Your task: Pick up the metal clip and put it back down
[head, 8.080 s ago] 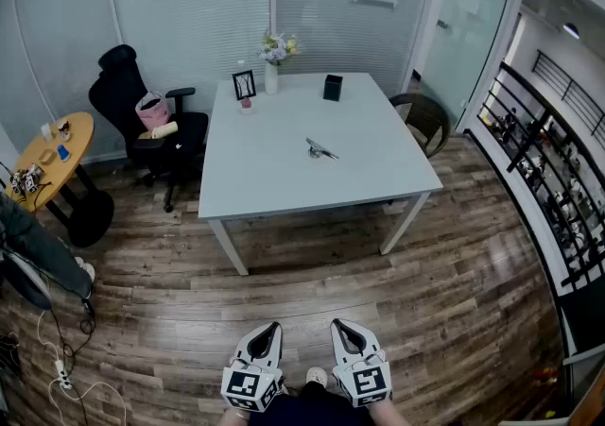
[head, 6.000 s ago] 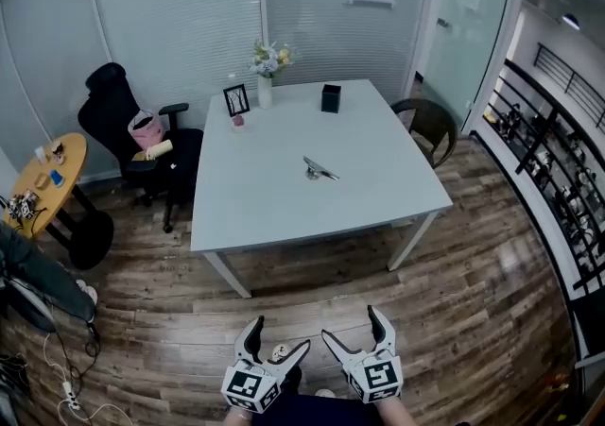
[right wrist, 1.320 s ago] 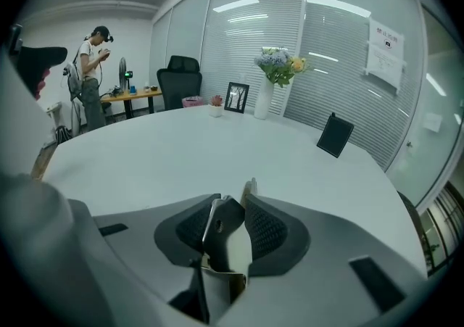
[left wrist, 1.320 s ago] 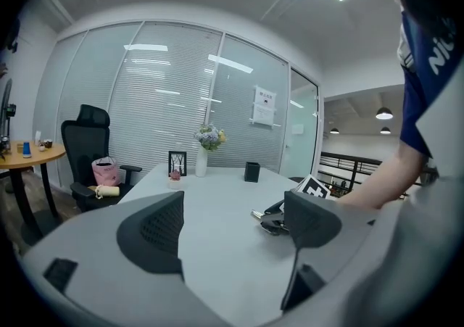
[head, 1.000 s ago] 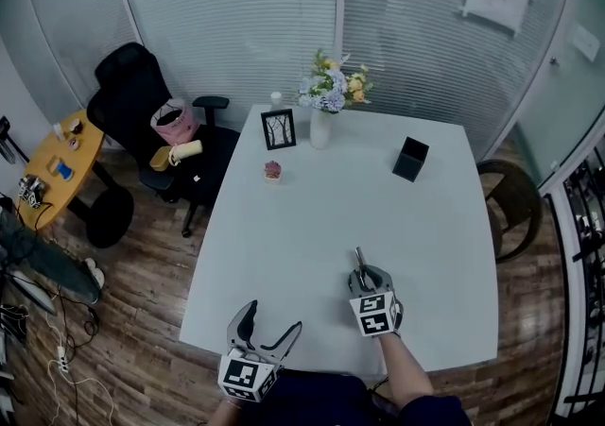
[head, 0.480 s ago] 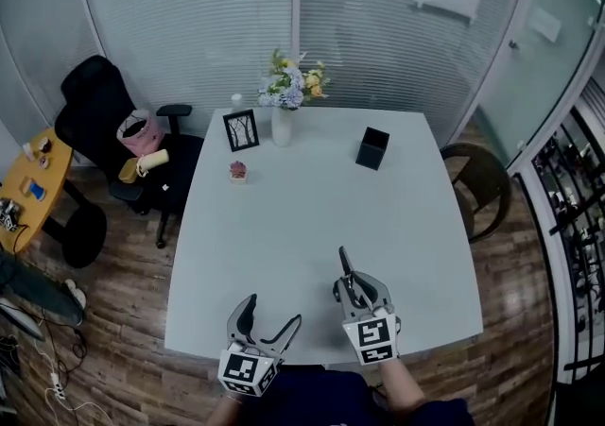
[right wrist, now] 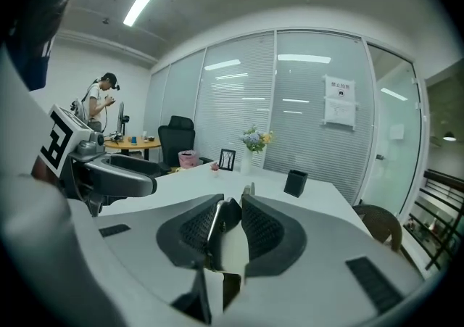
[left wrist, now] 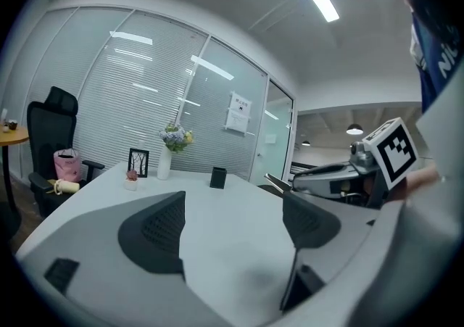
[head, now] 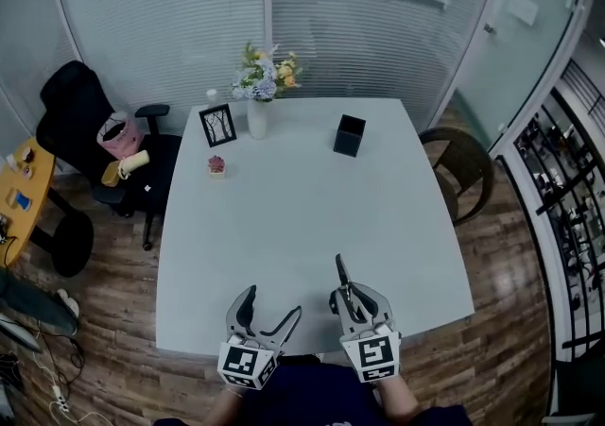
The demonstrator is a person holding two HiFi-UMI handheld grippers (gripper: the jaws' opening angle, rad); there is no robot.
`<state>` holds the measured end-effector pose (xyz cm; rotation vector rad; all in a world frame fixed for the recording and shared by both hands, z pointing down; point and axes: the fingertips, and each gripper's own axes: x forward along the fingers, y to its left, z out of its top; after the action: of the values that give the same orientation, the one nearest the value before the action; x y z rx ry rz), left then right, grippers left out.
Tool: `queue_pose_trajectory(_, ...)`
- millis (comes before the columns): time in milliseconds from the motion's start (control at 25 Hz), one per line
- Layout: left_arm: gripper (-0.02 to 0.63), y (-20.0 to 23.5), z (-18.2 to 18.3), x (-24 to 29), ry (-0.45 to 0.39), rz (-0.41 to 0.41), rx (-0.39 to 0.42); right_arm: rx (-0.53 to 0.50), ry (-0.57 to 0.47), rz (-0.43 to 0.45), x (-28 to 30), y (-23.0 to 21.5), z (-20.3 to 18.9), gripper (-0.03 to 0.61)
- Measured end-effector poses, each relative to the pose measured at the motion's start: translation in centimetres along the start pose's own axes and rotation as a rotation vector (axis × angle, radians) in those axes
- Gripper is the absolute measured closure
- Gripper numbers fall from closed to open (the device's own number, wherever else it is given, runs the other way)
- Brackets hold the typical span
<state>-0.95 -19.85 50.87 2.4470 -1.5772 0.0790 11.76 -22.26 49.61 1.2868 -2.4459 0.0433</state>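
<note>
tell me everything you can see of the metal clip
The metal clip is thin, silvery and shiny, long and narrow. It is pinched between the dark ribbed pads of the right gripper, whose jaws stand nearly together on it. One slim end pokes forward beyond the jaws, away from the person, over the near part of the white table. It looks lifted off the tabletop, though that is hard to confirm. Nothing else touches it.
</note>
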Motion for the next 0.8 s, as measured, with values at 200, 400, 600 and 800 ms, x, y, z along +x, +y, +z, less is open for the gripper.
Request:
queue_pose_trajectory(200,0.193,-0.5,0.0,0.1,0.003,-0.013,0.007,-0.001,-0.005,-0.027,-0.9,-0.5,-0.3,0.492)
queue_pose_trajectory(400,0.193,-0.5,-0.1,0.1,0.008,-0.010,0.011,-0.013,-0.021,-0.012,-1.1,-0.2,0.5,0.494)
queue_pose_trajectory(600,0.193,0.6,0.1,-0.5,0.002,0.035,0.007,-0.049,-0.037,0.058,0.0,1.8,1.4,0.495)
queue_pose_trajectory(800,0.193,3.0,0.3,-2.1,-0.007,0.123,-0.004,-0.086,-0.052,0.154,1.8,4.7,2.5,0.497)
